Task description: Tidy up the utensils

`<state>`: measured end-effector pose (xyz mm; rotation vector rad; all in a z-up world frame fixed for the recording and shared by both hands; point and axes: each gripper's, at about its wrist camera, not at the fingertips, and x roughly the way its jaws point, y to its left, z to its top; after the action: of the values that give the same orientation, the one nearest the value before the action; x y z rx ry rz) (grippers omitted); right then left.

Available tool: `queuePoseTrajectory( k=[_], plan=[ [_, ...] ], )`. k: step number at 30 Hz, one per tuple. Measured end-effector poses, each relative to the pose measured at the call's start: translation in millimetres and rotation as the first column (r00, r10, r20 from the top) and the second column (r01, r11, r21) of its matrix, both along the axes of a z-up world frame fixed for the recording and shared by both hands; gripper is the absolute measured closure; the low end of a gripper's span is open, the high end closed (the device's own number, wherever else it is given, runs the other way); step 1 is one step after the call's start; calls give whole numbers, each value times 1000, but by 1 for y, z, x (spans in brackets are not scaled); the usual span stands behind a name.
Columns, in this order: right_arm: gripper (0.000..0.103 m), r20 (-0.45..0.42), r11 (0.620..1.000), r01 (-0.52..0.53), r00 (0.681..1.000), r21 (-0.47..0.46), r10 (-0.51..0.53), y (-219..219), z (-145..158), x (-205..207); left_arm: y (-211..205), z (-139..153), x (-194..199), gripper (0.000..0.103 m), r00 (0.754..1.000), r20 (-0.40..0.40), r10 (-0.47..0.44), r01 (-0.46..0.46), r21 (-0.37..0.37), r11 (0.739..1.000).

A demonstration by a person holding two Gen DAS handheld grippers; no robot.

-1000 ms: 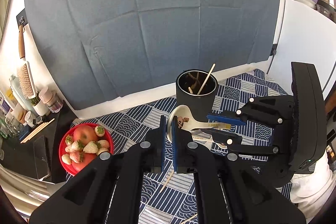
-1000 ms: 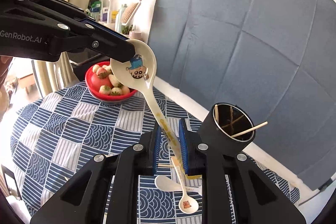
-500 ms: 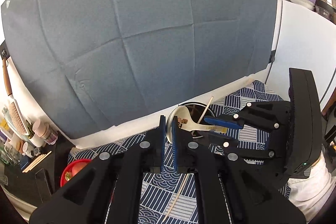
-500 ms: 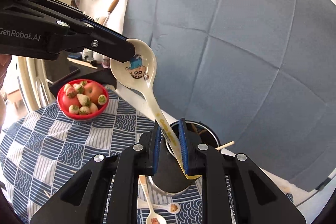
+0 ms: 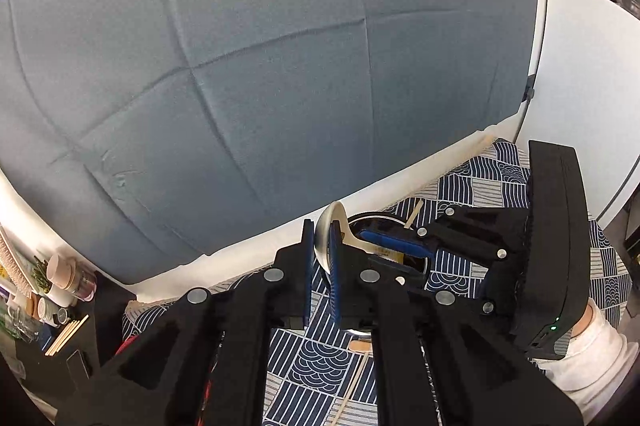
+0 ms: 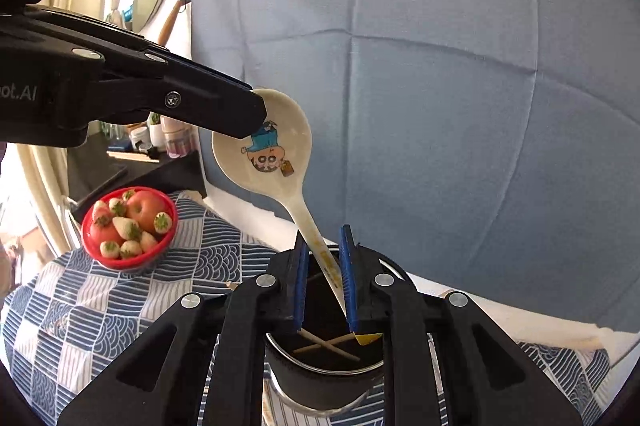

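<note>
A cream ceramic spoon with a cartoon figure in its bowl is held by both grippers. My left gripper is shut on the bowl's edge. My right gripper has its pads around the handle, with a gap on the left pad's side; the yellow handle tip hangs over the mouth of the black utensil cup. The cup holds several wooden chopsticks. In the left wrist view the cup is mostly hidden behind the right gripper.
A red bowl of apples and strawberries stands on the blue patterned tablecloth to the left. A loose chopstick lies on the cloth. A grey backdrop rises behind. Jars crowd a dark side shelf.
Both grippers carried the spoon up and over to the black cup. The spoon's handle tip now hangs over the cup's mouth. The right pads seem slightly wider apart.
</note>
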<state>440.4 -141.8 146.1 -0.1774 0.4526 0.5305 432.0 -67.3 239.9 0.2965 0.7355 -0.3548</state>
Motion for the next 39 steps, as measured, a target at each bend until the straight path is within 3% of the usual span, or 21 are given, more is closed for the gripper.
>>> queuePoseTrajectory(
  k=[9, 11, 12, 13, 14, 15, 16, 18, 24, 32, 39],
  plan=[
    [90, -35, 1000, 4, 999, -7, -5, -6, -9, 3, -11, -10, 9, 95, 999, -29, -16, 16, -2, 1000],
    [82, -33, 999, 29, 999, -15, -29, -8, -9, 3, -10, -8, 8, 81, 999, -30, -19, 18, -31, 999],
    [63, -15, 998, 57, 998, -18, -57, -12, -7, 0, -8, -7, 7, 71, 1000, -23, -12, 11, -41, 999],
    [36, 13, 997, 80, 997, -16, -80, -15, -5, -3, -6, -6, 5, 55, 1000, -15, -6, 6, -52, 999],
    [26, 42, 994, 105, 994, -12, -105, -19, -3, -7, -3, -3, 3, 48, 1000, -4, -3, 3, -69, 998],
    [19, 63, 992, 124, 990, -14, -123, -21, -1, -11, 2, 0, 0, 36, 1000, 9, 1, 0, -86, 996],
    [18, 73, 992, 128, 989, -21, -126, -23, 1, -13, 6, 3, -2, 24, 1000, 22, 17, -14, -96, 995],
    [16, 71, 990, 133, 989, -37, -130, -25, 3, -16, 14, 8, -7, 12, 996, 59, 65, -59, -100, 993],
    [14, 58, 984, 156, 987, -82, -152, -26, 4, -25, 33, 12, -23, 7, 992, 71, 107, -98, -111, 989],
    [10, 40, 982, 166, 986, -85, -163, -30, 1, -48, 59, 6, -52, 6, 995, 24, 92, -86, -190, 978],
    [10, 5, 981, 183, 983, -71, -183, -36, -5, -65, 70, -9, -74, 6, 993, 15, 115, -111, -157, 981]
  ],
)
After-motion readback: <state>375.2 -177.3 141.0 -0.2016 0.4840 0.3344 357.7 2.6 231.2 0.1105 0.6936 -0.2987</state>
